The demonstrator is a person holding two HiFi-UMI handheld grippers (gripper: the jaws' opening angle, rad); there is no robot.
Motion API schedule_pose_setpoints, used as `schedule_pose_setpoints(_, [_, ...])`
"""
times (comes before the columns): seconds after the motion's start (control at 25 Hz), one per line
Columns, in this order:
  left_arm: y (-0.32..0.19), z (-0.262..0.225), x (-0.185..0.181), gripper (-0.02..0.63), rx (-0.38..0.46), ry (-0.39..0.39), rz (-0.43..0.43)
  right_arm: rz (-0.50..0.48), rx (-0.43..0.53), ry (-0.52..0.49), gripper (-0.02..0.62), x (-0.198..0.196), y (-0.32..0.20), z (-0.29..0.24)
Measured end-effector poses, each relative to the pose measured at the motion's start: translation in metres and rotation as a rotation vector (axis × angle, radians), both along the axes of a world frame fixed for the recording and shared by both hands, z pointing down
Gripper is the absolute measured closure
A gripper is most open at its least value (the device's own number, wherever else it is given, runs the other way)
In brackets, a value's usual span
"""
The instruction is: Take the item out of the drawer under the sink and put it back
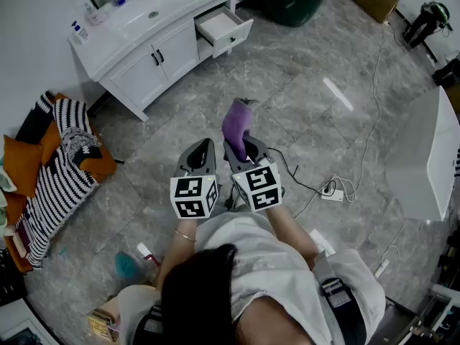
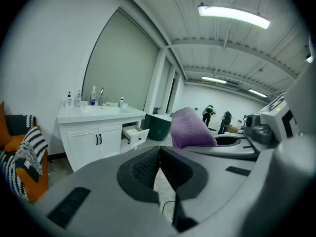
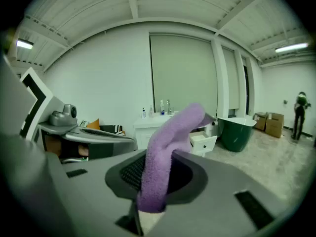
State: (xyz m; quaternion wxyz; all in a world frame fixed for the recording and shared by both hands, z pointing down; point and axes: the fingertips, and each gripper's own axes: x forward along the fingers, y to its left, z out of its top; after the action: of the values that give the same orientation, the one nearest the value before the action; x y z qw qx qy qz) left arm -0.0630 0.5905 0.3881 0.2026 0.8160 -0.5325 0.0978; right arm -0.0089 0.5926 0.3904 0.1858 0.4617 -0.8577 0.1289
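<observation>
Right gripper [image 3: 152,182] clamping purple cloth [image 3: 171,135], part hidden

Your purple cloth [image 3: 170,132] hides its lower end inside the right gripper [image 3: 158,167]; the tub [image 1: 295,9] at 12 o'clock is cut off.

Left gripper [image 1: 202,148] jaws together, empty; right gripper [image 1: 244,153] beside it, clamped on purple cloth [image 1: 236,123], both tilted downward

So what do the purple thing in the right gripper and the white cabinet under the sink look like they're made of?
The purple fuzzy cloth: probably terry or microfibre fabric, matte, with a napped surface and limp fold. The white sink cabinet: likely painted wood or board, smooth satin finish, flat even faces.
</observation>
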Motion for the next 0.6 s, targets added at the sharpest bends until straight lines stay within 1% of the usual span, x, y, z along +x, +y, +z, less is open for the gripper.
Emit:
schedule_pose_setpoints(0.16, [0.001,0.001,0.015,0.601,-0.004,0.013,-0.005,0.028,-0.004,-0.036,0.501,0.017,-0.002,0.001])
schedule_pose_setpoints(0.36, [0.003,0.003,0.034,0.601,-0.017,0.028,-0.001,0.012,-0.046,-0.068,0.499,0.032,0.0,0.006])
schedule_pose_setpoints(0.48, [0.004,0.004,0.049,0.601,-0.018,0.029,-0.002,0.005,-0.038,-0.068,0.499,0.043,0.002,0.006])
schedule_pose_setpoints(0.6, [0.004,0.003,0.061,0.601,-0.004,0.012,-0.005,-0.006,-0.032,-0.075,0.499,0.053,0.004,0.005])
